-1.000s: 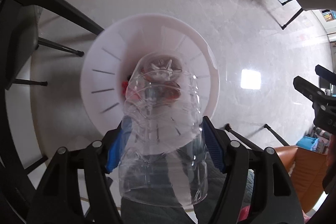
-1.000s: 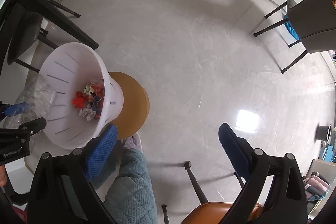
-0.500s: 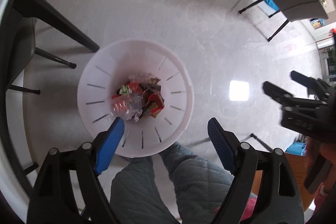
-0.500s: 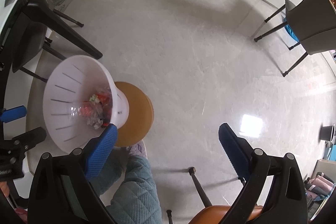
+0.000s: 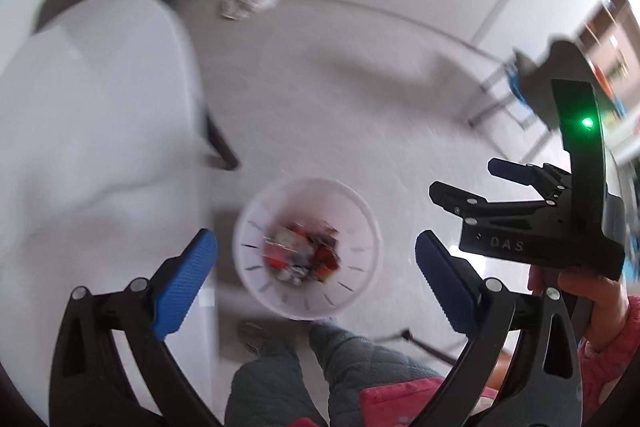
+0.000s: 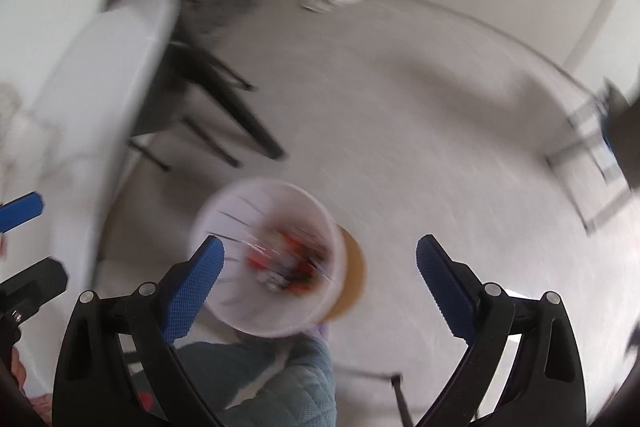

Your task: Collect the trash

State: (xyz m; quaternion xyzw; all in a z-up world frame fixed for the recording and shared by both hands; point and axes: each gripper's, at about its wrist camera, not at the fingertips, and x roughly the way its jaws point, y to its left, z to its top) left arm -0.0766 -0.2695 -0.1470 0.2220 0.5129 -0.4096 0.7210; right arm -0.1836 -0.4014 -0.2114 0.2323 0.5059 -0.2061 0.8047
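Note:
A white slotted trash bin (image 5: pixel 362 225) stands on the floor below, holding red and mixed wrappers (image 5: pixel 304 257) and the clear plastic bottle. It also shows in the right wrist view (image 6: pixel 228 211), blurred. My left gripper (image 5: pixel 316 281) is open and empty, high above the bin. My right gripper (image 6: pixel 318 277) is open and empty too; it shows at the right of the left wrist view (image 5: pixel 464 183).
A white table (image 5: pixel 92 131) fills the left side, also in the right wrist view (image 6: pixel 100 99), with dark chair legs (image 6: pixel 224 115) under it. A crumpled white bag (image 5: pixel 248 3) lies on the far floor. A grey chair (image 5: pixel 560 95) stands right. My legs (image 5: pixel 280 375) are below. A round wooden stool top (image 6: pixel 354 277) sits beside the bin.
The left gripper opened and the clear bottle dropped into the bin. Both grippers have since risen and tilted up, so the bin looks smaller and the table has come into view.

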